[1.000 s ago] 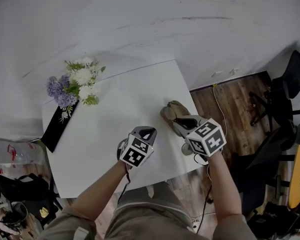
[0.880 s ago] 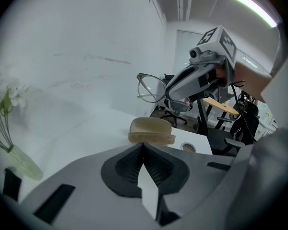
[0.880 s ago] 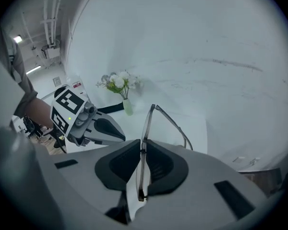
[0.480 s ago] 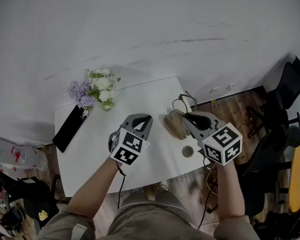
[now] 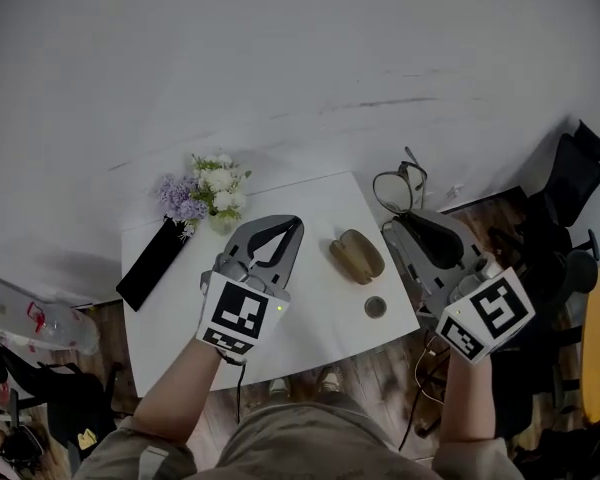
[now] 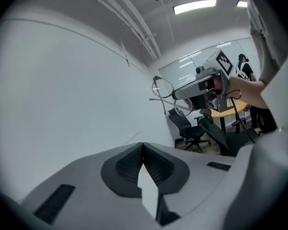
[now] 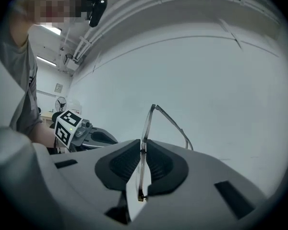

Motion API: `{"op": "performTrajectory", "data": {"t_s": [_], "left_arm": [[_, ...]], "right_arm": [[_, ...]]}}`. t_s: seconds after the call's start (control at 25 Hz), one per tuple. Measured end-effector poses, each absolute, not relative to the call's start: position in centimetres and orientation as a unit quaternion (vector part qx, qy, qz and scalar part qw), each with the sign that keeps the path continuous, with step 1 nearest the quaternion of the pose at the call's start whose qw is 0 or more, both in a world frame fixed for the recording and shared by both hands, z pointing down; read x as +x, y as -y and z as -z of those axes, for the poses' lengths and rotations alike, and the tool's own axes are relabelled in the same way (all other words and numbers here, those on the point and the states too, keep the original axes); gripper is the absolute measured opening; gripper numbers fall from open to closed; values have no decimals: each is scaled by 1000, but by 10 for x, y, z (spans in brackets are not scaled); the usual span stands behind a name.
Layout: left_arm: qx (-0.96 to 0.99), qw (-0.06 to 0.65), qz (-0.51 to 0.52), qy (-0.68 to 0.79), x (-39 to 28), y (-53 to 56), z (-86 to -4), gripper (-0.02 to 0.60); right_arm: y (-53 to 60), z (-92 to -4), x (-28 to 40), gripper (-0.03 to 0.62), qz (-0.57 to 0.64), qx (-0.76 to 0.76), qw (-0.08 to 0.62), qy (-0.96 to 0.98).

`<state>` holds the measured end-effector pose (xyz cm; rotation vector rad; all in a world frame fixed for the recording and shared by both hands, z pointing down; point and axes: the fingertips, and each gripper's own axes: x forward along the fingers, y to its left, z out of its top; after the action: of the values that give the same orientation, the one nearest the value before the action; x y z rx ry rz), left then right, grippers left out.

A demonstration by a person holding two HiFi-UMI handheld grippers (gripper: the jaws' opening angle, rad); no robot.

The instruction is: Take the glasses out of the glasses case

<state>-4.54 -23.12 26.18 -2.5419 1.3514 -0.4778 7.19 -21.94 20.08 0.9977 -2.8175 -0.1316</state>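
Observation:
My right gripper (image 5: 395,224) is shut on thin wire-framed glasses (image 5: 401,186), held in the air past the table's right far corner. In the right gripper view the glasses' frame (image 7: 150,121) stands edge-on, pinched between the pads of the right gripper (image 7: 143,150). The tan glasses case (image 5: 357,256) lies on the white table (image 5: 300,328), left of and below that gripper. My left gripper (image 5: 283,230) hovers above the table's middle, shut and empty; in the left gripper view its pads (image 6: 153,164) meet at the tips. From there the glasses (image 6: 164,94) show in the right gripper (image 6: 182,92).
A bunch of white and purple flowers (image 5: 206,192) and a flat black object (image 5: 152,264) are at the table's far left. A small round object (image 5: 376,307) lies near the case. Black office chairs (image 5: 565,218) stand on the wood floor at right. A white wall rises behind the table.
Both grippers have risen well above the table. The right one has carried the glasses up and away from the case, which stays lying on the table.

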Motion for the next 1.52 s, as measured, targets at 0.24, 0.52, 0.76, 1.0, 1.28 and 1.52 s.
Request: {"op": "performTrajectory", "data": {"t_s": [0.24,0.52,0.76,1.0,1.28,1.52], "left_arm": [[-870,120,89,-471,-58,203,-206,15],[-859,124,65,-493,-73,177,-182,15],[-859,143,107,-481,-71,157,-203,15],[-860,104,112,-487,-72,154,-229,15],[-860,86,100,-492,-72,158,-229,15],[-859,82,99,-495,-74,163,-230,15]], "right_arm": [[188,-159,88,57,64,379,-3,923],[159,-157,98,57,63,410,-38,909],[144,-192,94,57,36,403,-18,914],[139,-227,83,57,-10,384,11,923],[145,-218,80,57,-3,381,3,925],[151,-220,81,57,-6,380,8,925]]}}
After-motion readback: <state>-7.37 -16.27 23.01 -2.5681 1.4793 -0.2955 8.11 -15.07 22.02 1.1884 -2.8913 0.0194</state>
